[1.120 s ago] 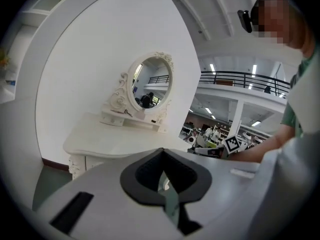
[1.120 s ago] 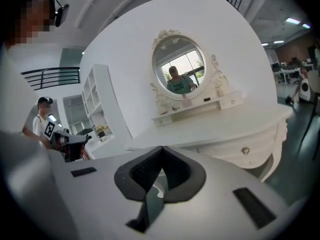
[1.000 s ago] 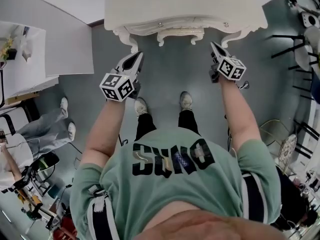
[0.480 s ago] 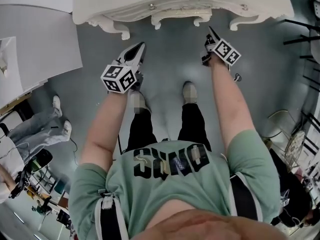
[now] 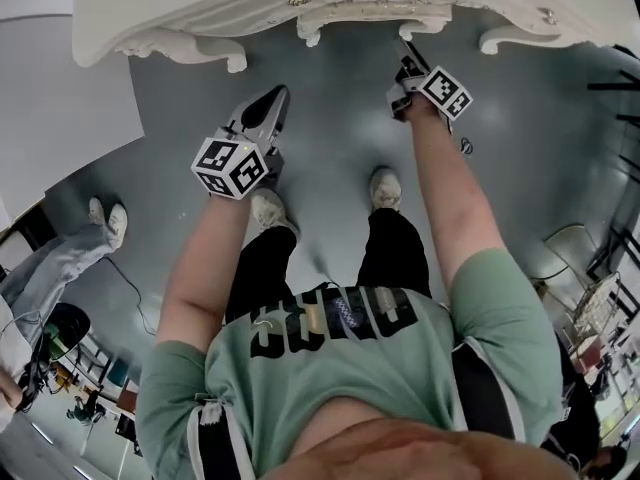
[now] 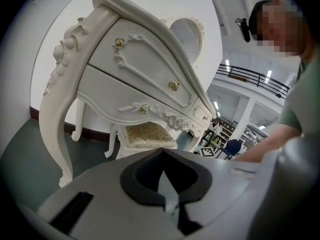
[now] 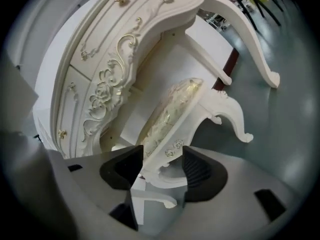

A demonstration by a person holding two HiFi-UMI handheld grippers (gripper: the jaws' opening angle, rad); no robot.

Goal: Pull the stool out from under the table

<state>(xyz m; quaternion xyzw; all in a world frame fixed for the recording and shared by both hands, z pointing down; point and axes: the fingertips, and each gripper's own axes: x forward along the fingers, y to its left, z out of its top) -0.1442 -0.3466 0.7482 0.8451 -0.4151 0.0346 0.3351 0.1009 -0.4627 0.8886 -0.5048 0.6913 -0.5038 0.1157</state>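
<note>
Stool (image 7: 170, 114) sits half-hidden under table (image 5: 200, 8); right claw (image 7: 162, 165), just opening, straddles it; left claw (image 6: 164, 170) clenched.

Looks like a big open lab or studio hall rather than a home. Sets one ornate white dressing table (image 5: 300, 8) alone on a bare grey floor (image 5: 330, 118). Shows, beyond the table's far end, a railed upper gallery (image 6: 250, 76), ceiling strip lights (image 6: 227, 64) and a blue chair (image 6: 232, 146). Has a loose cable (image 5: 125, 286), cluttered gear (image 5: 70, 378) and a second person's legs (image 5: 45, 271) left of the table, black metal frames (image 5: 612, 86) right of it.
</note>
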